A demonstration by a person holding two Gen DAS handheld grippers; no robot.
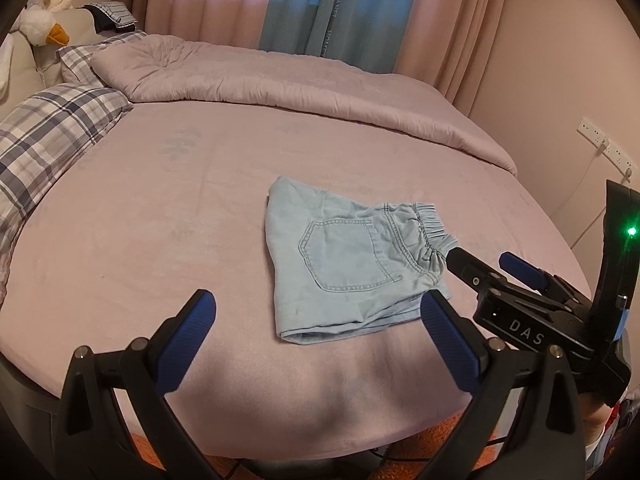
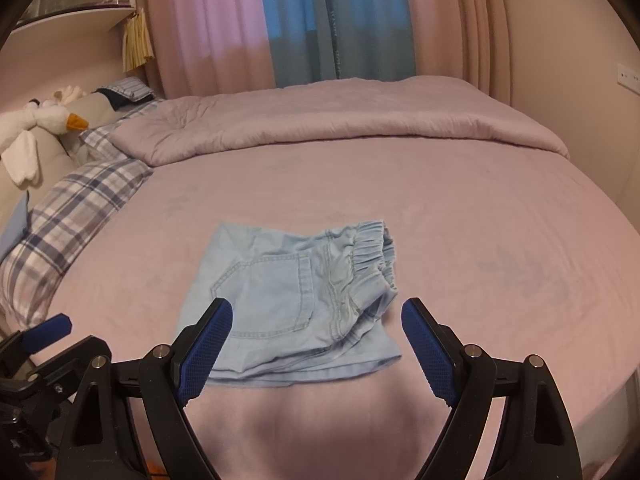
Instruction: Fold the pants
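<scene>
Light blue denim pants lie folded into a compact rectangle on the pink bed sheet, back pocket up, elastic waistband to the right. They also show in the right wrist view. My left gripper is open and empty, just short of the pants' near edge. My right gripper is open and empty, its fingers astride the pants' near side, above them. In the left wrist view the right gripper shows at the right, beside the waistband.
A folded pink duvet lies along the far side of the bed. Plaid pillows and a white goose plush are at the left. Curtains hang behind. A wall socket strip is at the right.
</scene>
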